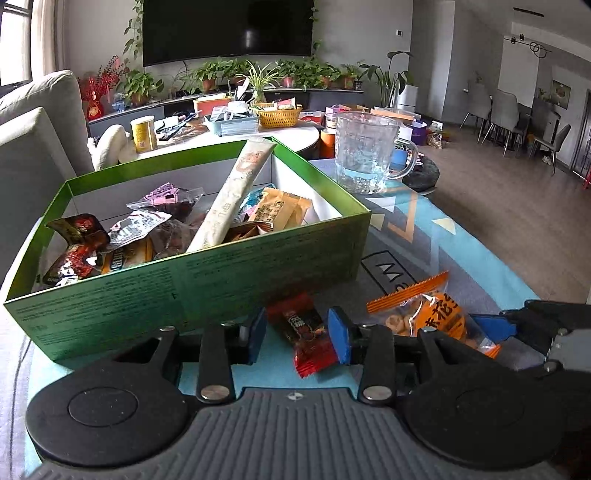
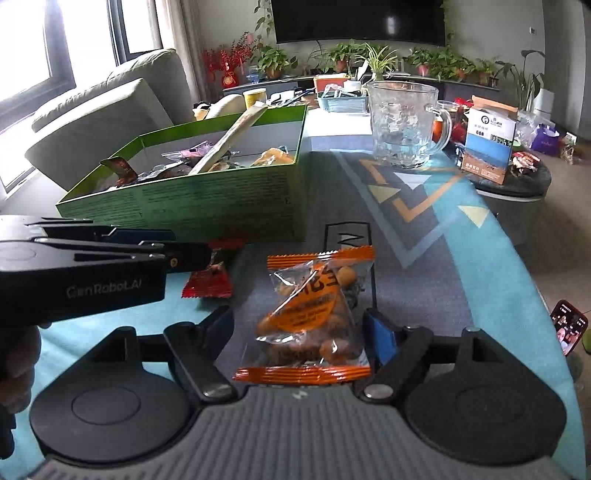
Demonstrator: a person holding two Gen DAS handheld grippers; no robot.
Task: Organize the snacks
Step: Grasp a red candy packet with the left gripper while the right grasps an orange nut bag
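Down low on the left, the left tool (image 1: 297,334) sits with its blue-padded fingers (image 1: 338,334) spread either side of a red snack packet (image 1: 308,338) that lies flat on the table; the pads flank the wrapper, though whether they touch it cannot be told. Over on the right, the right tool (image 2: 304,332) is spread wide around an orange-edged clear bag of peanuts (image 2: 314,317), which rests on the patterned teal and grey tablecloth (image 2: 461,266) with the fingers (image 2: 382,338) standing clear of it on both sides. The two packets lie just beside each other, the red one to the left of the peanut bag.

Right behind them stands the green box (image 1: 229,280), open-topped, its printed wall facing the cameras. It is already loaded with wrapped snacks: dark red packs at the left, a pink-labelled pouch further back, tan biscuit wrappers at the right, and a long pale snack stick (image 1: 236,192) leaning up across the far rim.

Beyond the box, to its right, a clear glass mug (image 1: 367,151) stands upright on the cloth. Further back, a round white table carries a yellow wicker basket (image 1: 279,116), and potted plants line the shelf under the wall television (image 1: 227,29).
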